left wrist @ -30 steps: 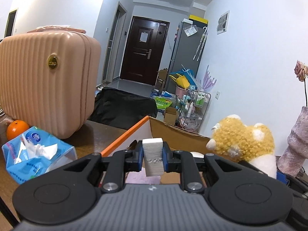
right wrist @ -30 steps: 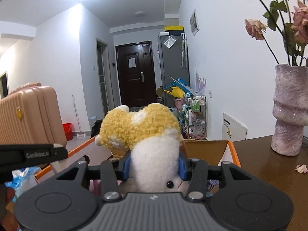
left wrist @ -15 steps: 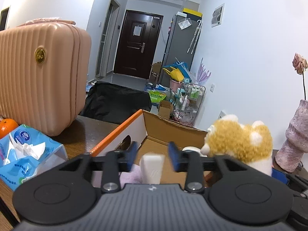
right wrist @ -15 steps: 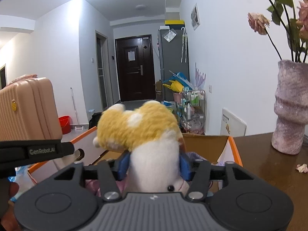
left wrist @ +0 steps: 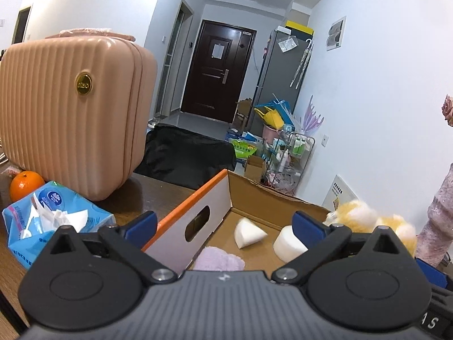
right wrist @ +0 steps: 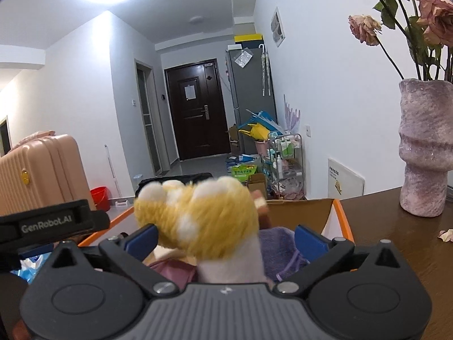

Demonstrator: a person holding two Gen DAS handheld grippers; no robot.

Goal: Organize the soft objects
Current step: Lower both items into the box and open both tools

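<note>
The plush toy [right wrist: 203, 226], yellow and white and blurred, sits between the spread blue pads of the right gripper [right wrist: 226, 239]; those jaws have just been opening, and the pads stand clear of the toy on both sides. It hangs over the open cardboard box [right wrist: 328, 212], above a purple cloth [right wrist: 279, 242] and something pink that fill the near part of the box in this view.

In the left wrist view the left gripper [left wrist: 225, 225] has also just been opening, and nothing lies between its pads. Ahead of it, on the box floor, lie two white foam pieces: a wedge [left wrist: 247, 232] near the middle and a rounder block [left wrist: 288, 245] just beside the right pad. A lilac cloth [left wrist: 218, 259] rests at the near edge. The plush toy [left wrist: 368, 221] shows at the box's right rim.

The box's left wall [left wrist: 195, 226], white with an orange top edge and an oval hand slot, runs close along the left pad. Bare cardboard floor remains open between the foam and the far wall.

Left of the box on the brown table [left wrist: 150, 195] stand a tissue pack [left wrist: 53, 221], an orange [left wrist: 25, 184] and a pink suitcase [left wrist: 73, 113]. To the right stands a purple vase [right wrist: 426, 147], well apart from the box, with open tabletop between them.
</note>
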